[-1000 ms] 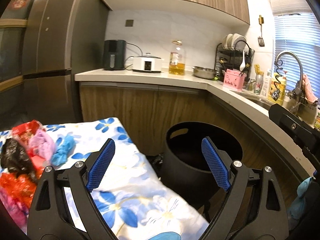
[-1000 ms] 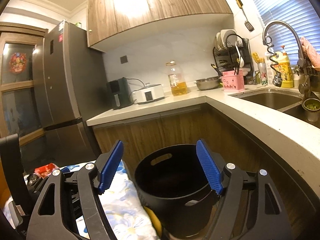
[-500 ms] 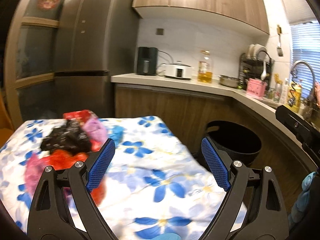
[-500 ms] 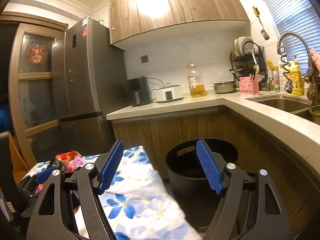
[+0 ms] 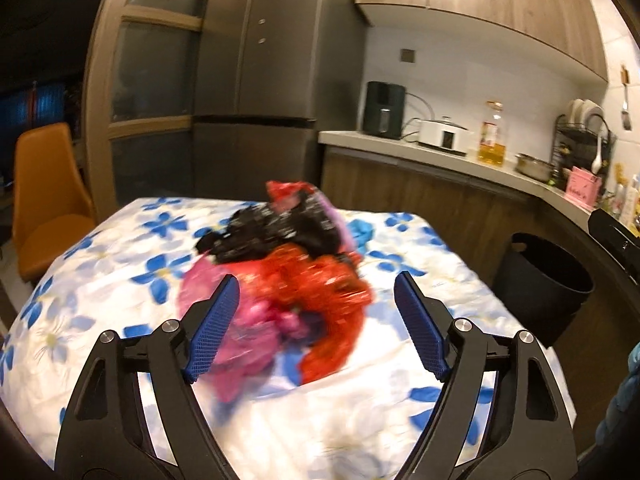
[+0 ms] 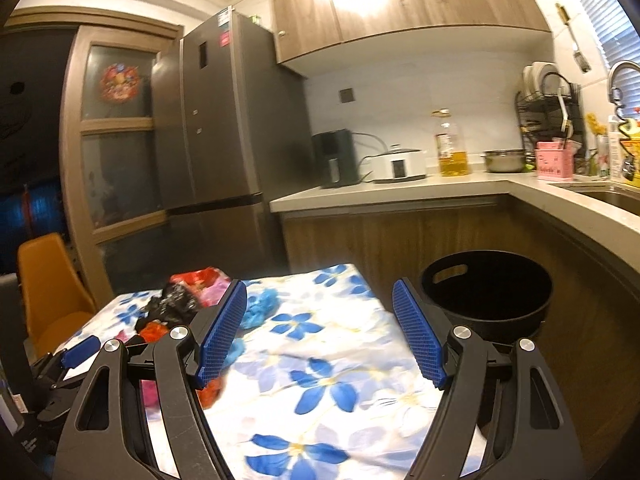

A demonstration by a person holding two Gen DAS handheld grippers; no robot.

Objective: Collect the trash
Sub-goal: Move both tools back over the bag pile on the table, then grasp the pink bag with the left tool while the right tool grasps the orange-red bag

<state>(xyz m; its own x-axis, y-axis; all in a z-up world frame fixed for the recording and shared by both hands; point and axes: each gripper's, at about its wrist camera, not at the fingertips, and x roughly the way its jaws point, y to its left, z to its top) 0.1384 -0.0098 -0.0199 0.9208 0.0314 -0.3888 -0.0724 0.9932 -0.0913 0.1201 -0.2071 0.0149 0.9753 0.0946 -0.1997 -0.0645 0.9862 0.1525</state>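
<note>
While both tongs (image 5: 316, 320) (image 6: 318, 330) gape empty, trash (image 5: 288, 264) sits mid-table, bin (image 6: 486, 296) beside edge.

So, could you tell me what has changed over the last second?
The left gripper swung left, away from the black bin, and now faces the trash pile on the floral tablecloth. The right gripper turned left a little too. Both stayed open and empty; the pile stayed put.

Honestly nothing here is readable. The tall grey fridge (image 6: 224, 120) has a small red sticker near the top, and the clear oil bottle (image 6: 450, 146) on the worktop has a label, both too blurry to make out.
</note>
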